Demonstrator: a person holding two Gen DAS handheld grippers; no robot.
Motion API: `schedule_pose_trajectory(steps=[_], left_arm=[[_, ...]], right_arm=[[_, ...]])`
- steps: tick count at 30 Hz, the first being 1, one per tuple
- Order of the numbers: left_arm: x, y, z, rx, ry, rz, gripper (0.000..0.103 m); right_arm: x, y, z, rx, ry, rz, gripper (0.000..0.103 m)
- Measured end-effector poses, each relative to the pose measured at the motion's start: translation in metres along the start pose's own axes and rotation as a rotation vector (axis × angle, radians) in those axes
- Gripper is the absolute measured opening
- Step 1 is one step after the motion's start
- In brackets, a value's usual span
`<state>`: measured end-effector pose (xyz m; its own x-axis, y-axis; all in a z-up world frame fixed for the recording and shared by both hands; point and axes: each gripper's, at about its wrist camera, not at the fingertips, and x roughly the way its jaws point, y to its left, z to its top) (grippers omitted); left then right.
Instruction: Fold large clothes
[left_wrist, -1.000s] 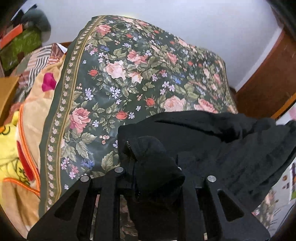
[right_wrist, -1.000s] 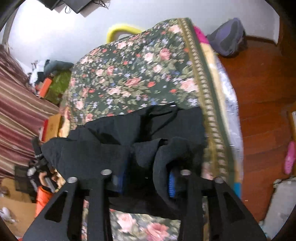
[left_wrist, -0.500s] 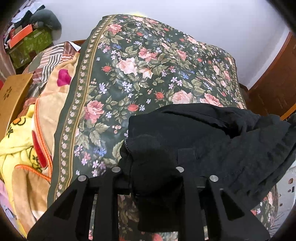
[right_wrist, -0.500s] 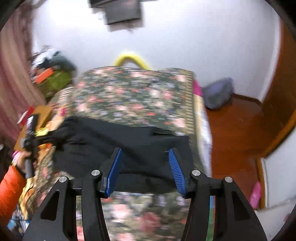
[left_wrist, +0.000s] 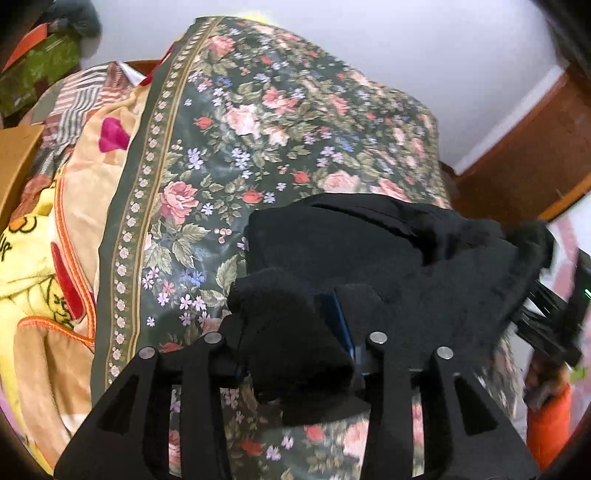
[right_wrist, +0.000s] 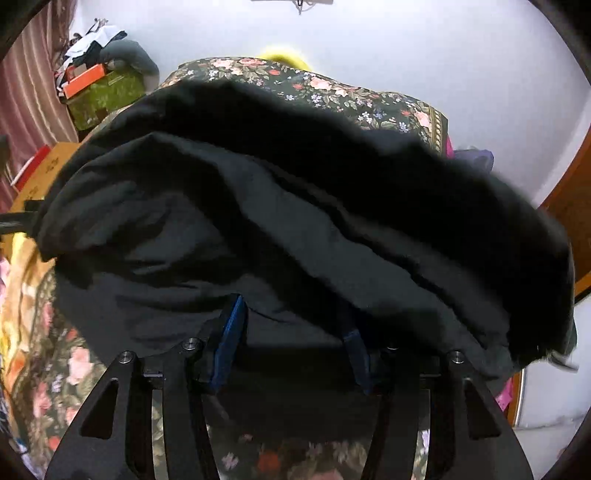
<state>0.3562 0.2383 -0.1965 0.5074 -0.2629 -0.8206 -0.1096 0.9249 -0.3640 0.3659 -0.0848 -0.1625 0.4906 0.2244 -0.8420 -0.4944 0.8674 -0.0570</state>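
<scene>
garment (left_wrist: 388, 258) on bedspread (left_wrist: 229, 147) | blanket (left_wrist: 74, 206) left | box (right_wrist: 103, 92) probably behind, far-left

Dark floral bedspread (left_wrist: 280, 155), yellow-and-peach cartoon blanket (left_wrist: 40, 258), green box (right_wrist: 105, 96), cardboard box (left_wrist: 16, 155), white wall (right_wrist: 406, 48)

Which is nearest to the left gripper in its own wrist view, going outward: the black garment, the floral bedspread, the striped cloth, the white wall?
1. Black garment: bunched in the left gripper.
2. Floral bedspread: under and ahead.
3. Striped cloth: far left, up the bed.
4. White wall: beyond the bed.
</scene>
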Motion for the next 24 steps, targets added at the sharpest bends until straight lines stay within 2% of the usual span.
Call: schedule_pose_trajectory(steps=[6, 8, 9, 10, 11, 12, 13, 17, 21, 24], left_arm=[[-0.036, 0.004, -0.011, 0.083, 0.012, -0.094, 0.045], [-0.047, 0.005, -0.016, 0.113, 0.008, -0.101, 0.046], [-0.052, 0.005, -0.018, 0.131, -0.003, -0.071, 0.057], [-0.063, 0.004, -0.021, 0.167, -0.056, 0.052, 0.064], [-0.073, 0.005, -0.023, 0.195, -0.1, 0.143, 0.069], [-0.081, 0.007, -0.025, 0.206, -0.125, 0.193, 0.069], [-0.091, 0.014, -0.027, 0.196, -0.132, 0.212, 0.069], [-0.114, 0.02, -0.04, 0.159, -0.162, 0.214, 0.069], [-0.116, -0.001, -0.054, 0.215, -0.193, 0.217, 0.069], [-0.104, -0.024, -0.059, 0.232, -0.194, 0.172, 0.069]], right_arm=[[0.007, -0.004, 0.01, 0.001, 0.022, 0.009, 0.05], [0.007, -0.005, 0.01, 0.008, 0.023, 0.015, 0.05], [0.008, -0.005, 0.01, 0.008, 0.024, 0.014, 0.05], [0.006, -0.004, 0.009, 0.01, 0.028, 0.013, 0.05], [0.006, -0.002, 0.008, 0.018, 0.029, 0.014, 0.05], [0.005, 0.001, 0.008, 0.024, 0.029, 0.015, 0.05], [0.005, 0.0, 0.008, 0.033, 0.028, 0.016, 0.05], [-0.003, 0.0, 0.001, 0.079, 0.017, 0.026, 0.05], [-0.017, -0.008, 0.0, 0.158, -0.01, 0.07, 0.05], [-0.036, -0.012, 0.0, 0.179, -0.064, 0.073, 0.05]])
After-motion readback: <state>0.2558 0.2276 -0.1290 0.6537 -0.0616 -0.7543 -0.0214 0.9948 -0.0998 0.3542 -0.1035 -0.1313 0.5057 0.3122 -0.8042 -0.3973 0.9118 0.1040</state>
